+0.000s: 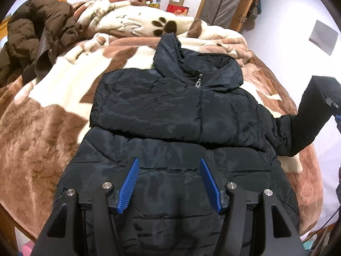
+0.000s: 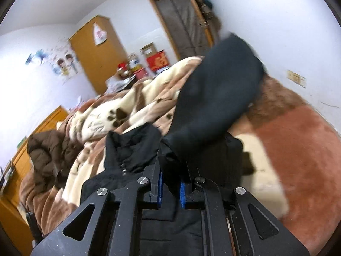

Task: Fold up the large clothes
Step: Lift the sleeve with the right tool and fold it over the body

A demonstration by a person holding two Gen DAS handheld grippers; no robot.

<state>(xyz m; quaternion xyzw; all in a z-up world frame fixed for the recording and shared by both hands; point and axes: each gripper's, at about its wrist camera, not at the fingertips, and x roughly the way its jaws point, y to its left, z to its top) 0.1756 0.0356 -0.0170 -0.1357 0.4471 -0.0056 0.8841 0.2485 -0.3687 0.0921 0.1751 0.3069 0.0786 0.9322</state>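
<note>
A black puffer jacket (image 1: 170, 111) lies front up on the bed, collar and zip pull toward the far side. My left gripper (image 1: 169, 162) hovers open over its lower part, blue pads (image 1: 130, 183) wide apart with nothing between them. The jacket's right sleeve (image 1: 307, 115) is lifted off the bed at the right edge. In the right wrist view that sleeve (image 2: 213, 98) rises in front of the camera. My right gripper (image 2: 171, 184) is shut on its cuff end. The collar (image 2: 132, 147) lies just to its left.
A brown puffer jacket (image 1: 32, 34) is heaped at the bed's far left. The bed carries a brown and cream paw-print blanket (image 1: 42, 115). Beyond it are boxes (image 1: 177, 4), a wooden wardrobe (image 2: 96, 53) and a door (image 2: 183, 21). A white wall runs along the right.
</note>
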